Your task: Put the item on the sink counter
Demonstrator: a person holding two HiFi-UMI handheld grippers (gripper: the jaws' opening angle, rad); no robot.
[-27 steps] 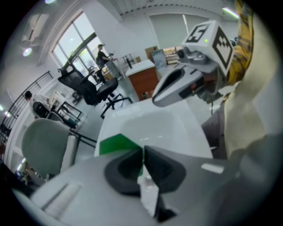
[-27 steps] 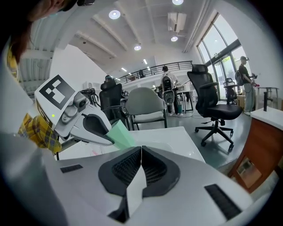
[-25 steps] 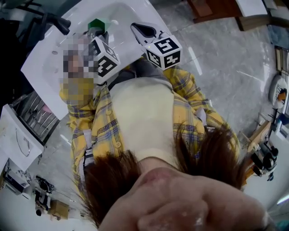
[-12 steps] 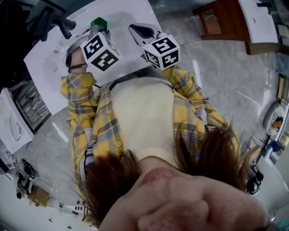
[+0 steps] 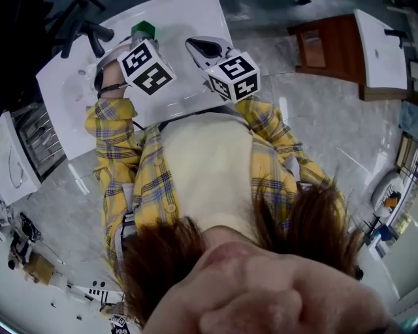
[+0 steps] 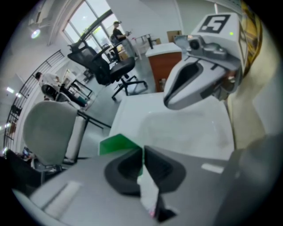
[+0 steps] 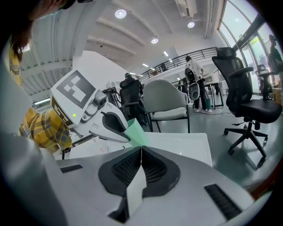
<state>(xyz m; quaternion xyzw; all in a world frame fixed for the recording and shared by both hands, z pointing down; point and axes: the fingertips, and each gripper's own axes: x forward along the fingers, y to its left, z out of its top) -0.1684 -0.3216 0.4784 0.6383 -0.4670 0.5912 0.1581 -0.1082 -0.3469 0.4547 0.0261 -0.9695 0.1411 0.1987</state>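
A white sink counter (image 5: 189,19) with a shallow basin (image 6: 185,128) lies in front of the person. My left gripper (image 5: 138,40) hangs over the basin's left part, pointing steeply down. It is shut on a thin green item (image 5: 142,29), which pokes out beyond the closed jaws (image 6: 117,145) and shows as a pale green flap (image 7: 137,132) in the right gripper view. My right gripper (image 5: 192,44) is beside it over the sink's right part, shut with nothing between its pads (image 7: 141,148). Its white shell (image 6: 190,84) shows in the left gripper view.
A black office chair (image 5: 78,29) stands behind the sink, next to a grey chair (image 7: 166,99). A wooden cabinet (image 5: 326,52) is at the right and a wire rack (image 5: 32,140) at the left. People stand far off by the windows (image 7: 192,70).
Both grippers have shifted a little farther out over the sink, the left one more. The green item has stayed in the left jaws, and the right jaws have stayed shut.
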